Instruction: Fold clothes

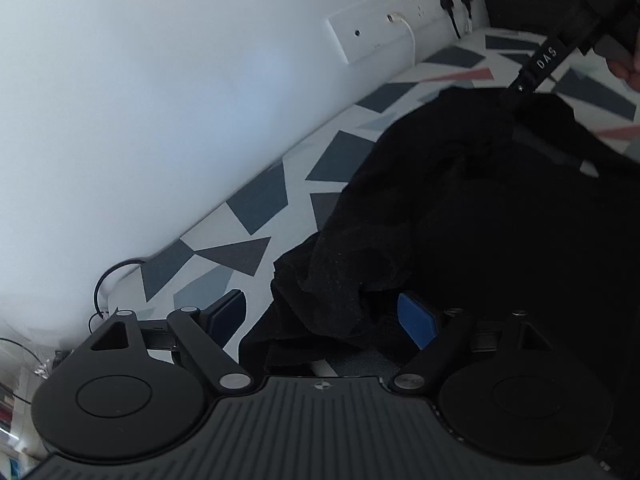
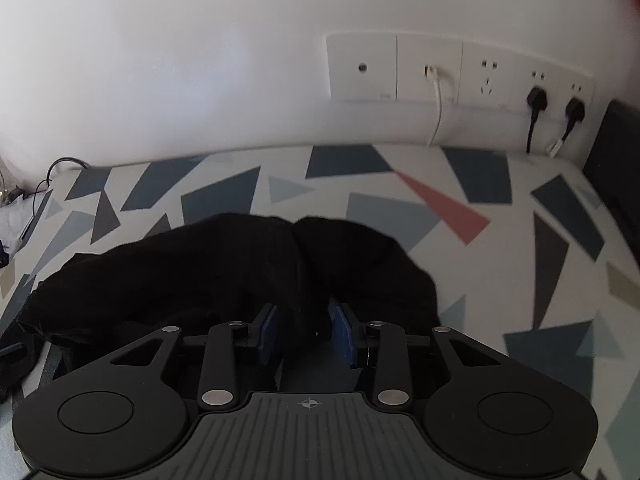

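Observation:
A black garment (image 1: 460, 208) lies crumpled on a surface covered with a geometric-patterned sheet (image 1: 256, 200). My left gripper (image 1: 322, 318) is open wide at the garment's near edge. A flap of black cloth hangs between its blue pads (image 1: 416, 324) without being pinched. In the right wrist view the same black garment (image 2: 200, 272) lies in a low heap. My right gripper (image 2: 306, 334) is partly open, with a ridge of cloth between its blue pads (image 2: 344, 336), which do not clamp it. The right gripper's arm (image 1: 544, 60) and a hand (image 1: 628, 72) show at the upper right of the left wrist view.
A white wall (image 2: 200, 60) runs along the far edge of the patterned sheet (image 2: 440, 216). On it is a socket strip (image 2: 460, 72) with a white cable and two black plugs. A dark box (image 2: 616, 152) stands at the right, and loose cables (image 2: 52, 176) lie at the left.

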`<state>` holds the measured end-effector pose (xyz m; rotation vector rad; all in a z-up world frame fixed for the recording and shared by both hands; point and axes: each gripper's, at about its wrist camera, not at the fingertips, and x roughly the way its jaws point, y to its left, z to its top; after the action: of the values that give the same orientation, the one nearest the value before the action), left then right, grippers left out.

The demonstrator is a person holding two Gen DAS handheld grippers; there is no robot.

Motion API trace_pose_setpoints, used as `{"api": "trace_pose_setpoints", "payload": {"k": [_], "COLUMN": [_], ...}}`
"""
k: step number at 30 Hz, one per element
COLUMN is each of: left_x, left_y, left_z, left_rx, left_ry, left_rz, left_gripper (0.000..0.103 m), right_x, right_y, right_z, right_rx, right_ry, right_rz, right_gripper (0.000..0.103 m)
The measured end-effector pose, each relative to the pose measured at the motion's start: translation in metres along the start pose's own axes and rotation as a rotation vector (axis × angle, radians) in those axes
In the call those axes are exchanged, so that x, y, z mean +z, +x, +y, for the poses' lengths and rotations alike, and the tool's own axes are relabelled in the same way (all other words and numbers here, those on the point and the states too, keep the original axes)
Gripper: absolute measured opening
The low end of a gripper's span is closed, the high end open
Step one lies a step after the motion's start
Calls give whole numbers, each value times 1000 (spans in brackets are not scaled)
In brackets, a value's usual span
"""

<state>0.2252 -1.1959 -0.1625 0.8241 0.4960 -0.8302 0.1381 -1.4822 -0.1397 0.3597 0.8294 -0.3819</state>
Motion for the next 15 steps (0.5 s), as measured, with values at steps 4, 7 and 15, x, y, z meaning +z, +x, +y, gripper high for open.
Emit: {"api": "trace_pose_setpoints", "payload": {"k": [4,7,15], "left_x": [3,11,58], "left_y": [19,26,29], "left_z": [7,18,92], "left_rx": [-37,-55,-117], "left_ry": [-39,-79,-284], "left_rz": [35,40,-26], "left_gripper": [48,10,9], "right_x": [2,9,69], "right_y": [22,29,4], "right_z": [-4,-4,-4], "right_rx": [37,59,177], "right_ry": [18,-6,-53], "right_rz": [36,54,-43], "right_gripper": [30,16,3]}}
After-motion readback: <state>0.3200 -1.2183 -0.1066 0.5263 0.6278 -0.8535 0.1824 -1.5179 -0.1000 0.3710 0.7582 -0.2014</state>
